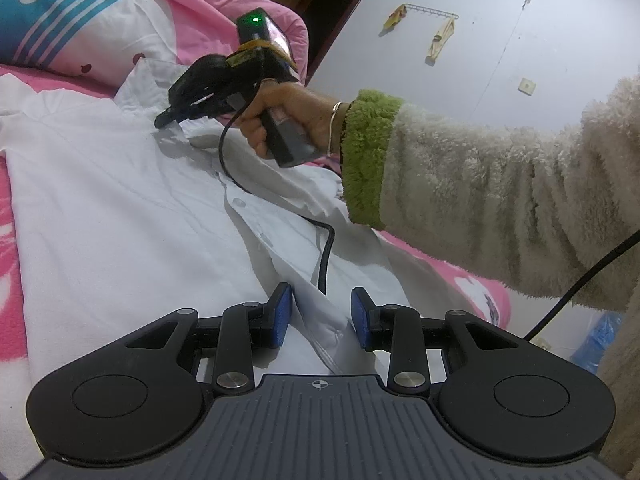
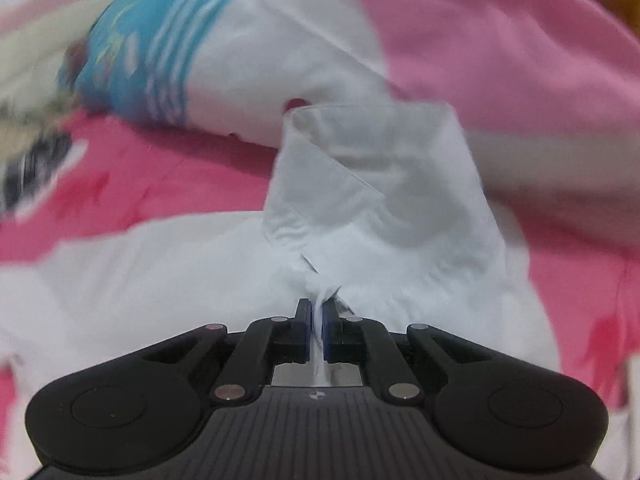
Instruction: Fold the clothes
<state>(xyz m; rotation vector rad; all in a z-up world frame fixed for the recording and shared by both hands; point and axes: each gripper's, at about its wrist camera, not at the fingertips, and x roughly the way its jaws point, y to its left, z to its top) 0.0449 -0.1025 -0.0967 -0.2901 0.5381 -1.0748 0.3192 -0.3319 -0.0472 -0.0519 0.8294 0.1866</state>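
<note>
The right wrist view is heavily smeared by blur, so the bedding behind the white shirt [image 2: 372, 200] is seen only as soft patches of pink, white and blue; the print on the blue-striped pillow [image 2: 160, 48] cannot be read. The lower part of both views is blocked by the tool bodies, and the shirt beneath them is hidden. In the left wrist view the shirt's far edge and its left side are cut off by the frame, and the tips of the right tool [image 1: 166, 120] are too small and dark for the gap between them to be judged there.

From its own camera the right tool [image 2: 317, 320] is seen closed on a bunched pinch of shirt fabric, with the blue pads [image 2: 306, 328] pressed against the cloth on both sides. The left tool [image 1: 321, 318] is open, its blue pads [image 1: 283, 316] well apart, with the button placket [image 1: 256, 224] of the shirt running between them without being touched.

The white shirt [image 1: 120, 200] is spread on the bed, over a pink blanket [image 1: 12, 272]. A black cable [image 1: 326, 248] from the right tool is draped across the shirt front. The right hand [image 1: 288, 120], in a fleece sleeve [image 1: 500, 200] with a green cuff, is wrapped around the tool's handle. No containers are visible.
</note>
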